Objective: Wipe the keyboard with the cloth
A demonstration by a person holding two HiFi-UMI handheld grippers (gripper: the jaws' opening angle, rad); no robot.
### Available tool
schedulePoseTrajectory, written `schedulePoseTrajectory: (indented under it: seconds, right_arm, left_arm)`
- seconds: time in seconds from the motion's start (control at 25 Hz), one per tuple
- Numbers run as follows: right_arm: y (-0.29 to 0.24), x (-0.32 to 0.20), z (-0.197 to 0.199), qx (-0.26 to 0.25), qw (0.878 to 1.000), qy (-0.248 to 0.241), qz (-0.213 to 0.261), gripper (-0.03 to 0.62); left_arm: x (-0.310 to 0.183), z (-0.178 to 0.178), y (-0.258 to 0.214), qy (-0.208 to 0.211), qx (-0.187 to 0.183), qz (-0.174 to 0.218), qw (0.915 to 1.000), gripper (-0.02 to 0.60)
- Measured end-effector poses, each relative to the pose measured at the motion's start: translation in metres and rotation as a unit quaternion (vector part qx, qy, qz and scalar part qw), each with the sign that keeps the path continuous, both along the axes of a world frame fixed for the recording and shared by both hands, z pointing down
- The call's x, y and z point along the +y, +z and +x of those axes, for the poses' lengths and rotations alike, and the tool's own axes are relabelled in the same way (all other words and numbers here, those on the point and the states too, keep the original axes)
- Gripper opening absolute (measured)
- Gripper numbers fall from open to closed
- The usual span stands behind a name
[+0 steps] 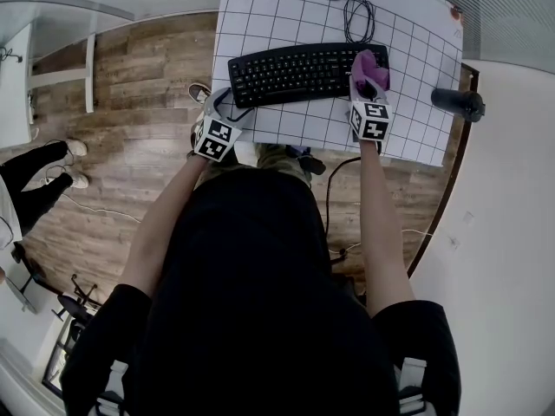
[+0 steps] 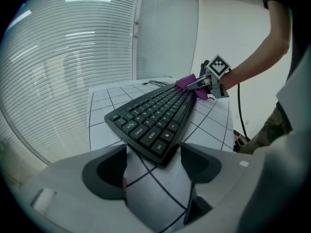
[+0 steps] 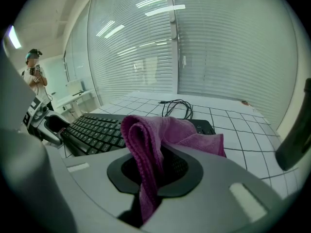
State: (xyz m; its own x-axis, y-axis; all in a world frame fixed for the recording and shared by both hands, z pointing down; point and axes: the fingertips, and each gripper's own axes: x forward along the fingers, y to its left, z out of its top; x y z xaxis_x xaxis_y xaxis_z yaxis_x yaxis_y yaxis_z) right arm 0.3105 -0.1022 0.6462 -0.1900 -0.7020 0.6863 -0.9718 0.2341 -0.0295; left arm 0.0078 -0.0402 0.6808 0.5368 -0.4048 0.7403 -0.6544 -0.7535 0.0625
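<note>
Counting one keyboard [image 1: 290,72], one cloth [image 1: 373,63], two grippers: right gripper [image 3: 155,174] clamps the cloth at the keyboard's right end; left gripper [image 2: 153,166], jaws apart, sits at its left corner.

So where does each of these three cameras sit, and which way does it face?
Head view: on the person's head, facing steeply down at the keyboard on the gridded table; torso, arms, the left hand-held gripper and the right hand-held gripper show.
Left gripper view: on the left hand-held gripper, looking along the keyboard; its open jaws and the person's right forearm show.
Right gripper view: on the right hand-held gripper, facing the window blinds; its jaws pinch the purple cloth.
Shared: both gripper views see the keyboard.
</note>
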Motion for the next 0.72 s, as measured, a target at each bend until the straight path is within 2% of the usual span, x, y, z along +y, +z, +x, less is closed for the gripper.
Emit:
schedulePoseTrajectory:
  seconds: [0.36, 0.72]
  right_arm:
    - [0.000, 0.000, -0.005, -0.014, 1.000, 0.015, 0.002, 0.061]
    - [0.001, 0.002, -0.024, -0.023, 1.000, 0.005, 0.002, 0.061]
  left_arm:
    - [-0.001, 0.000, -0.001, 0.000, 0.001, 0.001, 1.0000, 0.327]
    - [0.001, 0.000, 0.001, 0.000, 0.001, 0.001, 1.0000, 0.327]
